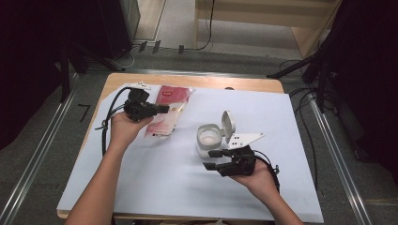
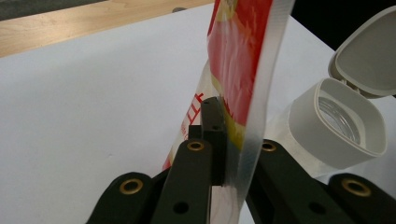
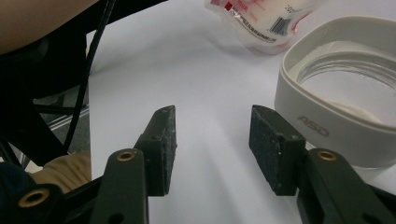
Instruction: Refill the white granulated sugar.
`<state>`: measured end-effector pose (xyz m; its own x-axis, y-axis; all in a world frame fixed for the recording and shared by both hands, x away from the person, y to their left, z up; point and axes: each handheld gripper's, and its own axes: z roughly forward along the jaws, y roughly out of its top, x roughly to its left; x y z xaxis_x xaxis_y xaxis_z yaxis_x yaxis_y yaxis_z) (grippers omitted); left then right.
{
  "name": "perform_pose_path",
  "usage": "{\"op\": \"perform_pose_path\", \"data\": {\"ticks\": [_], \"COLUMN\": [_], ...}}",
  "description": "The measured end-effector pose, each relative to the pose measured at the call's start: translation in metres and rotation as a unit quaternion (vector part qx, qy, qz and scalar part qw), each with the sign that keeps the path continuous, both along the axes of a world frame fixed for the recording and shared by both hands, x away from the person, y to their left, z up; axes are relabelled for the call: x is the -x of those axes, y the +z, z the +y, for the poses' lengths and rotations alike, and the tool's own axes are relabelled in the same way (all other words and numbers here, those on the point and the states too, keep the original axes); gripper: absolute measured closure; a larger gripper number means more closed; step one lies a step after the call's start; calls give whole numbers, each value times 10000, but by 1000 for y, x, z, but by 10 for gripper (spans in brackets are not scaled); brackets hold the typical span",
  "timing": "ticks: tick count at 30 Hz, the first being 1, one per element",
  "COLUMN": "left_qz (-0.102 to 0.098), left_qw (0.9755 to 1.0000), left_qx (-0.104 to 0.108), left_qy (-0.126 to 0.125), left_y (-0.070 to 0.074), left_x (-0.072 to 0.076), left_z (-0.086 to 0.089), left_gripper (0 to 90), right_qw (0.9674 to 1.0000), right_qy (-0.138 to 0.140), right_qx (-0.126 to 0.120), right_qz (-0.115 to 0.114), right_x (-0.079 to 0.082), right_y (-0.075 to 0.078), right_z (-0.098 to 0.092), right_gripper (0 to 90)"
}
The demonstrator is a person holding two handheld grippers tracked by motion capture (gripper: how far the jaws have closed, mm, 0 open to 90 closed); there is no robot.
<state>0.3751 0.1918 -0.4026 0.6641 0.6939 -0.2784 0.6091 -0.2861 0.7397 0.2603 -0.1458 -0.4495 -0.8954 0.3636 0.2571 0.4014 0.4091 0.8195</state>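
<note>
Between the left gripper's [image 1: 162, 109] pads: red-and-clear pouch [image 2: 238, 70] clamped by its edge, ready for tipping | right gripper [image 3: 212, 149] jaws apart, empty | open-lidded jar [image 3: 345, 93] just beside right jaw, likely awaiting steadying.

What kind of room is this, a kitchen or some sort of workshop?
Probably a lab or recording studio, not a kitchen: a white board covers a small wooden table, cables trail over grey carpet, and black drapes hang either side.
</note>
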Motion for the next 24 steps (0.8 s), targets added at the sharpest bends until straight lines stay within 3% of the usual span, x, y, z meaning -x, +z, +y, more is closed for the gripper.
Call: {"op": "perform_pose_path", "data": {"ticks": [11,12,15,21,24], "left_qz": [-37,65,65,58,36], "left_qw": [10000,10000,9999,9999,9999], "left_qx": [-41,-57,-110,108,87], "left_qy": [-32,-45,-73,-82,-112], "left_y": [-5,-5,-7,-11,-11], "left_x": [11,11,13,20,23], "left_z": [13,14,16,25,26], "left_gripper": [887,881,876,882,884], "right_qw": [10000,10000,10000,10000,10000], "right_qy": [29,38,26,11,10], "right_qx": [-9,-14,-31,-39,-24], "right_qz": [15,22,-3,-4,3], "right_x": [1,0,0,0,0], "right_y": [0,0,0,1,1], "right_z": [2,1,1,-1,-1], "right_gripper": [519,519,519,520,520]}}
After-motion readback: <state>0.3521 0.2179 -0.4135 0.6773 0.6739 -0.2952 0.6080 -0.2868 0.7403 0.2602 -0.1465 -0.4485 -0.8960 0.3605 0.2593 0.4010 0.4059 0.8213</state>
